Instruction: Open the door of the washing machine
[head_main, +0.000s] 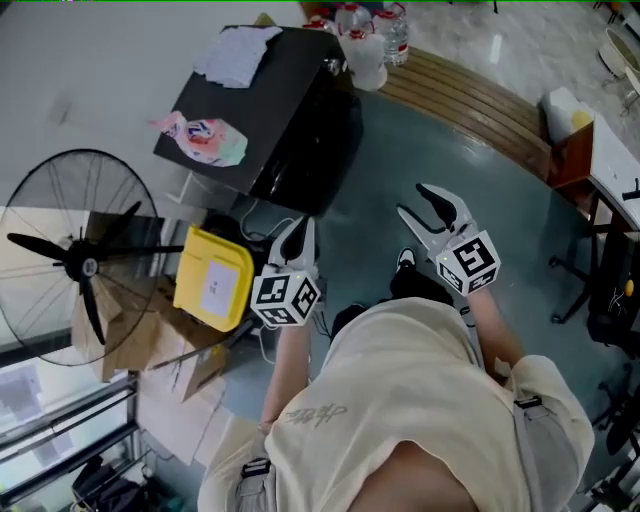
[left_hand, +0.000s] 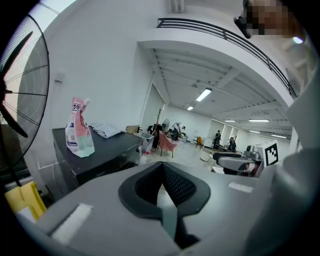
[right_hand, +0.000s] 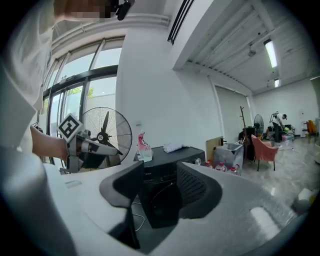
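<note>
Apparently the task is not beginning yet: the black washing machine (head_main: 262, 105) is standing ahead, door looking shut, well apart from both grippers. The left gripper (head_main: 297, 235) is pressing its 2 jaws together, empty; the right gripper (head_main: 412, 202) is holding them apart, empty.

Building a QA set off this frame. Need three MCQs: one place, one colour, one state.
1. Where is the pink pouch? A on top of the washing machine; B on the floor; C hung on the fan.
2. What colour is the washing machine? A white; B black; C yellow.
3. How do the jaws of the left gripper stand? A wide apart; B together, nothing between; C clamped on the pouch.
Answers: 1 A, it sits on the machine's top panel. 2 B, its top and front are black. 3 B, the left gripper view shows the pads meeting on nothing.
</note>
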